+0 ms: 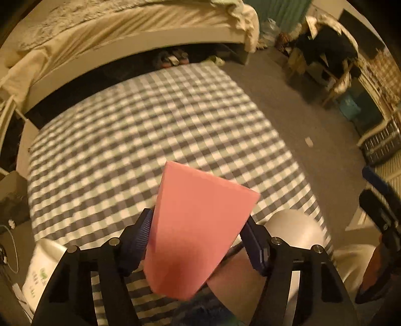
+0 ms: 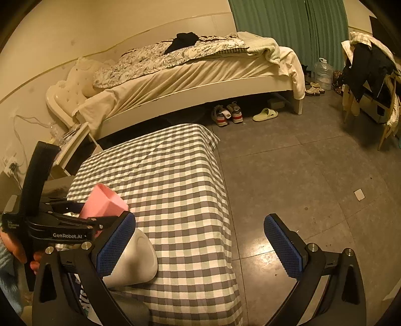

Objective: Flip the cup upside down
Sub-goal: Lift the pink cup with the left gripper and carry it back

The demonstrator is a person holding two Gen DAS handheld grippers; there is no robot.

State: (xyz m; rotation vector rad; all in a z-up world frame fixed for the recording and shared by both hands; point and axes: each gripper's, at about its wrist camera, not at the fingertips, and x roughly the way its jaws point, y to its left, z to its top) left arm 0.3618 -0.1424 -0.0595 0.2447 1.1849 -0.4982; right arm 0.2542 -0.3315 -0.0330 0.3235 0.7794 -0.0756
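Overhead, one pink cup (image 1: 200, 225) is clamped between the two blue-padded fingers of the left gripper (image 1: 198, 233) and held in the air above the checked tablecloth (image 1: 150, 125), touching nothing but the pads. In the left wrist view its flat closed base points away from the camera and its wider end lies toward the camera, so the cup is tilted; whether anything is inside it cannot be told from either view. The right wrist view shows the same cup (image 2: 104, 204) at the left edge, gripped in the left gripper (image 2: 100, 215) beside the table's near-left corner. The right gripper (image 2: 200, 245) has its two fingers spread wide with nothing between them, hanging over the table's right edge and the grey floor (image 2: 300, 163). One white rounded container (image 2: 132, 260) stands on the cloth just beside the right gripper's left finger; its contents are hidden. Beyond the table, one bed (image 2: 188, 75) runs along the wall, with two sneakers (image 2: 226, 114) and one pale slipper (image 2: 265, 114) at its lower edge, and one clear water jug (image 2: 323, 71) by the green curtain (image 2: 275, 17).
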